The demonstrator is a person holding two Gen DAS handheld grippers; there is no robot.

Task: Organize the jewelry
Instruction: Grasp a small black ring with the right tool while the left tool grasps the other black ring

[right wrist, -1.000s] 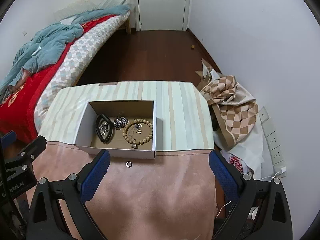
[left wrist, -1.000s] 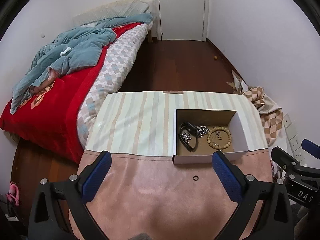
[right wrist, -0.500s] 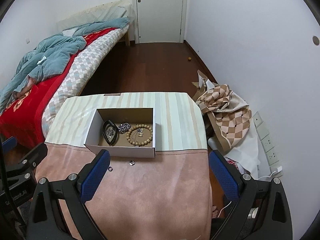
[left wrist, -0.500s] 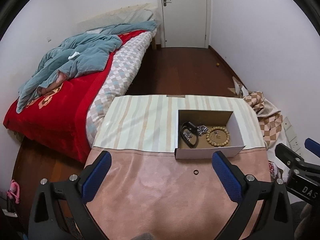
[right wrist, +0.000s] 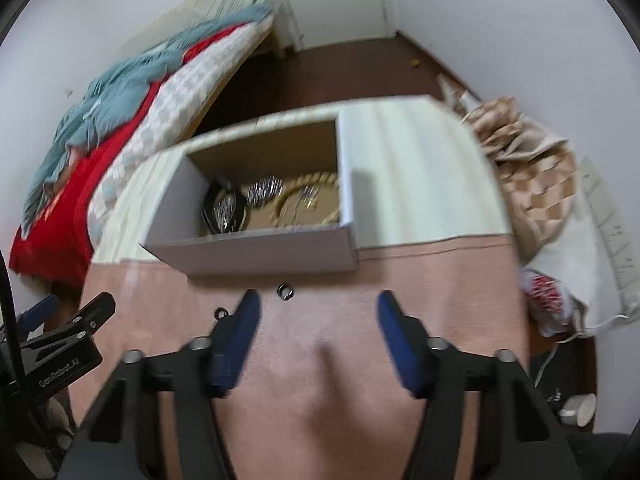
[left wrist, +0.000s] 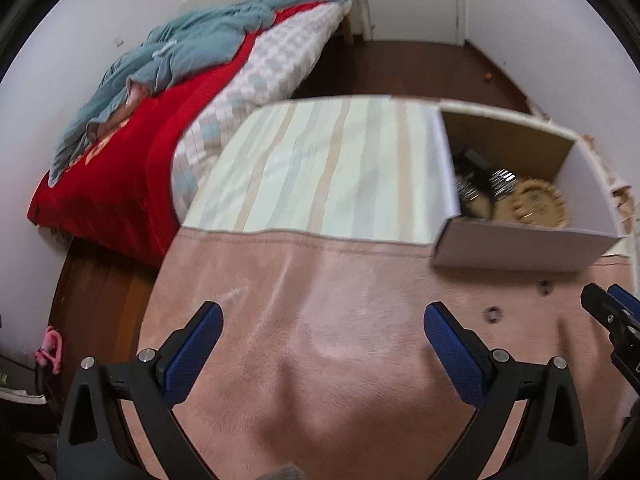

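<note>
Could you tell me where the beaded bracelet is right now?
The beaded bracelet lies inside the cardboard box, at its right end beside the silver chain.

1. We read "GenRobot.AI" in white letters on the black body of the left gripper (right wrist: pixel 60 360), seen at the lower left edge of the right wrist view.
2. We find no other legible text.

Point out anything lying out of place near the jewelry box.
Two small dark rings lie loose on the pink cloth, just in front of the white cardboard box that holds the other jewelry.
</note>
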